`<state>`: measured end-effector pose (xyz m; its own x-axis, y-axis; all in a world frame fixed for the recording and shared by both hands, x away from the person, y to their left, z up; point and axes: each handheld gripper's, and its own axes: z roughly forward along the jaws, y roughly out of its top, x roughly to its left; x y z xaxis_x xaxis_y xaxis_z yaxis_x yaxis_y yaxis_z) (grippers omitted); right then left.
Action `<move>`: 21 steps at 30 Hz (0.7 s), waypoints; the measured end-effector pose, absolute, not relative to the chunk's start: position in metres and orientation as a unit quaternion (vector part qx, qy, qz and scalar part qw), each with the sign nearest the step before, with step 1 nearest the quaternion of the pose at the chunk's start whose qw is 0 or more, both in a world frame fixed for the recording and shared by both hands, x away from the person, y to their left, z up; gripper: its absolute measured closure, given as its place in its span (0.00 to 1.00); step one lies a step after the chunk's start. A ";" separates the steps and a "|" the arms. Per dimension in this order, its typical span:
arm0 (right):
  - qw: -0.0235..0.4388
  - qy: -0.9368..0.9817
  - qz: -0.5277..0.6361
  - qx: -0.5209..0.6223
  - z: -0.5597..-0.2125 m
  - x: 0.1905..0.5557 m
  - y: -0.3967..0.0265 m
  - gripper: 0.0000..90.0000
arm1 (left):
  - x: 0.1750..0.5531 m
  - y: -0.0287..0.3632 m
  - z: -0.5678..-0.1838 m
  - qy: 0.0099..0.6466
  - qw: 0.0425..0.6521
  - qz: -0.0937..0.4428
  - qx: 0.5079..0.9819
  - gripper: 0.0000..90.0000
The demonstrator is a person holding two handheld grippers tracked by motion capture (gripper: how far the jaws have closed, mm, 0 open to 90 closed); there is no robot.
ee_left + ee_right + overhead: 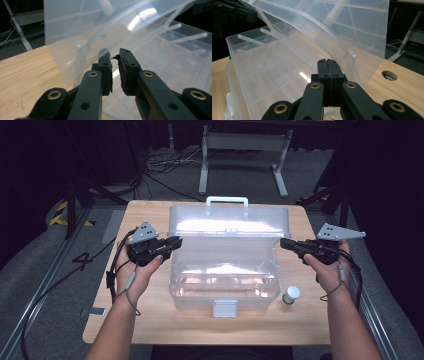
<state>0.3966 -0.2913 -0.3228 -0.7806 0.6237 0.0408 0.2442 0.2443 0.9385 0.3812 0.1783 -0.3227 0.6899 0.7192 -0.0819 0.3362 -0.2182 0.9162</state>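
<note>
I saw the clear, glossy plastic box (pixel 223 285), lid (pixel 227 227) raised, left gripper (pixel 176 242) nearly closed on nothing, right gripper (pixel 283 242) pressed together, small round jar (pixel 290 295) nearby.

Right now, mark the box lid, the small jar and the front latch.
box lid (pixel 230 222), high view, its raised clear panel.
small jar (pixel 291 294), high view, its white cap.
front latch (pixel 225 308), high view, its flap.

We see our black left gripper (pixel 176 241), black right gripper (pixel 283 243): grey three-cornered plates on top, brass screws, thin dark cables, bare arms.
</note>
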 end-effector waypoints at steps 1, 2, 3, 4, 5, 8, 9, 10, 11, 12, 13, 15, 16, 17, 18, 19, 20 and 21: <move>0.173 0.769 0.547 0.281 -0.323 0.397 -0.291 1.00 | 0.381 0.179 -0.323 0.351 0.521 0.183 0.756 0.92; 0.170 0.769 0.549 0.281 -0.323 0.396 -0.292 1.00 | 0.382 0.181 -0.323 0.351 0.522 0.187 0.755 0.94; 0.169 0.768 0.551 0.280 -0.324 0.396 -0.292 1.00 | 0.383 0.181 -0.323 0.353 0.523 0.187 0.753 0.95; 0.170 0.767 0.551 0.279 -0.324 0.396 -0.292 1.00 | 0.384 0.182 -0.323 0.353 0.525 0.185 0.752 0.97; 0.171 0.767 0.551 0.280 -0.325 0.396 -0.292 1.00 | 0.384 0.182 -0.323 0.356 0.526 0.186 0.750 0.98; 0.174 0.768 0.549 0.280 -0.325 0.395 -0.293 1.00 | 0.386 0.182 -0.325 0.356 0.528 0.187 0.748 0.99; 0.177 0.769 0.547 0.280 -0.326 0.394 -0.293 1.00 | 0.387 0.181 -0.325 0.357 0.528 0.187 0.748 0.99; 0.179 0.770 0.544 0.281 -0.326 0.393 -0.293 1.00 | 0.388 0.180 -0.325 0.355 0.526 0.192 0.748 0.99; 0.177 0.773 0.539 0.286 -0.326 0.391 -0.295 1.00 | 0.388 0.179 -0.326 0.355 0.525 0.193 0.749 0.99; 0.174 0.772 0.540 0.288 -0.327 0.390 -0.296 1.00 | 0.389 0.178 -0.326 0.352 0.521 0.197 0.752 0.99; 0.171 0.771 0.541 0.291 -0.327 0.389 -0.298 1.00 | 0.390 0.177 -0.326 0.351 0.520 0.200 0.753 0.99; 0.172 0.771 0.536 0.298 -0.328 0.386 -0.302 1.00 | 0.391 0.177 -0.325 0.351 0.518 0.199 0.755 0.99; 0.179 0.772 0.531 0.300 -0.328 0.385 -0.304 1.00 | 0.392 0.177 -0.325 0.351 0.517 0.199 0.755 0.99; 0.188 0.772 0.527 0.303 -0.327 0.383 -0.306 0.98 | 0.392 0.177 -0.325 0.351 0.517 0.199 0.755 0.99; 0.195 0.771 0.524 0.305 -0.327 0.380 -0.307 0.96 | 0.392 0.177 -0.325 0.351 0.517 0.199 0.755 0.99; 0.200 0.768 0.526 0.305 -0.326 0.379 -0.309 0.93 | 0.393 0.177 -0.325 0.350 0.517 0.199 0.756 0.99; 0.205 0.766 0.527 0.304 -0.325 0.378 -0.309 0.91 | 0.393 0.177 -0.324 0.350 0.516 0.200 0.756 0.99; 0.214 0.764 0.527 0.305 -0.325 0.377 -0.310 0.89 | 0.393 0.177 -0.324 0.350 0.516 0.200 0.756 0.99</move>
<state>0.3769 -0.3097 -0.3248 -0.7230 0.6908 -0.0054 0.2408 0.2593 0.9353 0.3926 0.1771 -0.3242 0.6749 0.7355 -0.0588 0.3229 -0.2228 0.9198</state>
